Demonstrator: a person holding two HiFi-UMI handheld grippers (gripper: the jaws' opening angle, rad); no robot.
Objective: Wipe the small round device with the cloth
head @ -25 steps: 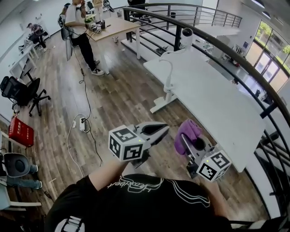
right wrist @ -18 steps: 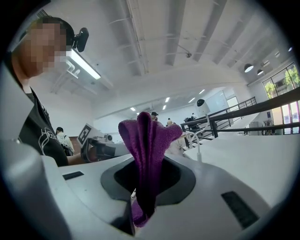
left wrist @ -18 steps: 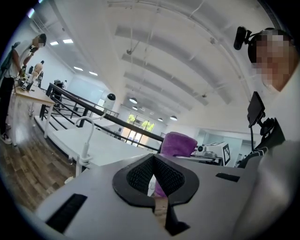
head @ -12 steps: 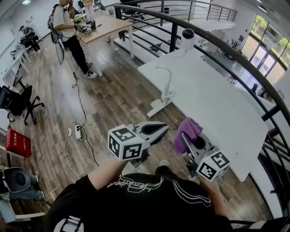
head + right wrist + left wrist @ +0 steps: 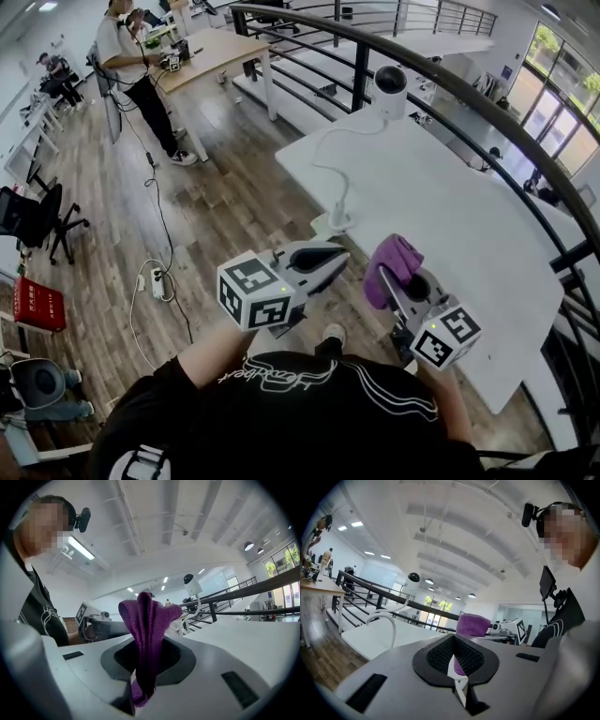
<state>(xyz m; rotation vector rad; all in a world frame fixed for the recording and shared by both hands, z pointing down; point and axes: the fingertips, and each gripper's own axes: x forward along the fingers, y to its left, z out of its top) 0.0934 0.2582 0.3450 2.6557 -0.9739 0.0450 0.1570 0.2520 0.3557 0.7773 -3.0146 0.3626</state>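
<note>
The small round device (image 5: 389, 89) is a white ball-shaped camera on a white gooseneck, standing at the far end of the white table (image 5: 459, 225). It also shows far off in the left gripper view (image 5: 413, 578) and the right gripper view (image 5: 188, 579). My right gripper (image 5: 389, 281) is shut on a purple cloth (image 5: 392, 261), which sticks up in a fold from its jaws (image 5: 145, 620). My left gripper (image 5: 339, 253) is held beside it over the floor, shut with nothing in it (image 5: 457, 674). Both grippers hang short of the table's near edge.
A black railing (image 5: 487, 103) curves behind the table. The gooseneck's base (image 5: 336, 222) clamps at the table's left edge. A power strip with cables (image 5: 157, 281) lies on the wooden floor. A person (image 5: 127, 56) stands at a wooden desk far back left; an office chair (image 5: 37, 211) stands at the left.
Both grippers have been carried forward together toward the white table, which now lies closer and larger in the head view. The cloth stays in the right gripper.
</note>
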